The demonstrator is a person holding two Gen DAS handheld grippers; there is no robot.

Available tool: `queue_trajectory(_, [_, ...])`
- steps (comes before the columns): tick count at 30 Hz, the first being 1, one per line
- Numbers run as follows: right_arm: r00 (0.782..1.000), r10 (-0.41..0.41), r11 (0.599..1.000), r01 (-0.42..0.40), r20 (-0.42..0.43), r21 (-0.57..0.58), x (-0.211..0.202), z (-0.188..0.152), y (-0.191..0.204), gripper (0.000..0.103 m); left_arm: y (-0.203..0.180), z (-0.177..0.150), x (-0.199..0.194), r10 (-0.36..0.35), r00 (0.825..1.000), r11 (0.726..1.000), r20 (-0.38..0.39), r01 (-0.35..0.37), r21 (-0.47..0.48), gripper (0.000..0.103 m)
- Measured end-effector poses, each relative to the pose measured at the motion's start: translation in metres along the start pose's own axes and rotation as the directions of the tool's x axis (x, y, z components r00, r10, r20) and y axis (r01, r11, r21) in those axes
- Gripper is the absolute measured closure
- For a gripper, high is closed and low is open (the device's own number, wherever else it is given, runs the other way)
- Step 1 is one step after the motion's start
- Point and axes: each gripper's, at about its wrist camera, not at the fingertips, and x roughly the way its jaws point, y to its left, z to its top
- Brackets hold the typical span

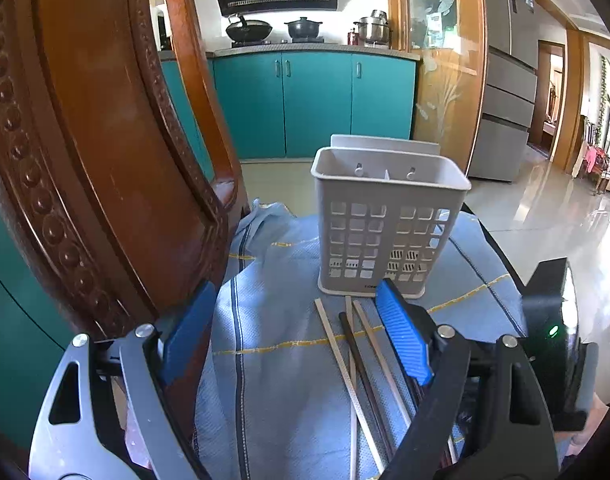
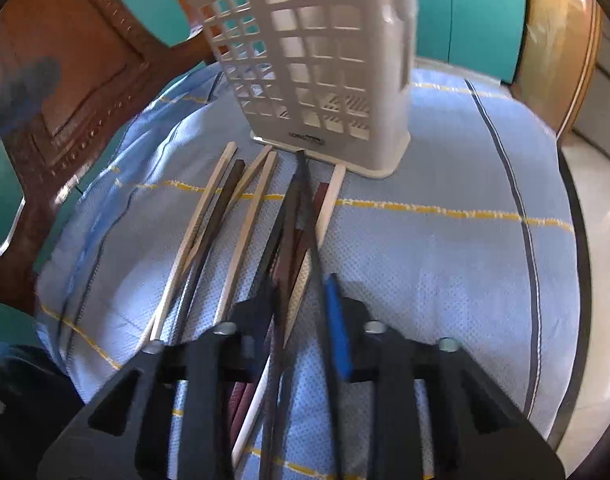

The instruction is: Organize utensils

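Between the narrowed jaws of the right gripper (image 2: 301, 300) we saw dark chopsticks (image 2: 295, 216) clamped, tips toward the white utensil holder (image 2: 321, 60). Our left gripper (image 1: 297, 332) stood wide open, holding nothing, above pale chopsticks (image 1: 337, 352) lying on the blue-clothed surface (image 2: 445, 272) before the upright holder.

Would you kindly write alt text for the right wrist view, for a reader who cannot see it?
The right tool, nearly shut, grips dark chopsticks from a pile of pale and dark chopsticks on a blue cloth. Their tips point toward a white slotted utensil holder standing upright just beyond; a carved wooden chair is at left.
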Motion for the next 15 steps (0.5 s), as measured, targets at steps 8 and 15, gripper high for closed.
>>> queue_trajectory(8, [0.999,0.038,0.99,-0.036,-0.012,0.136,-0.017,0.002,-0.031,0.09,-0.001,-0.009,0.02,-0.072,0.991,0.997,-0.111,0.067,-0.05,0.02])
queue_trajectory(15, [0.998,0.048,0.965,-0.035,-0.046,0.26,-0.023,-0.005,-0.051,0.09,-0.002,-0.024,0.047,-0.077,0.967,0.996,-0.243,0.064,-0.061,0.02])
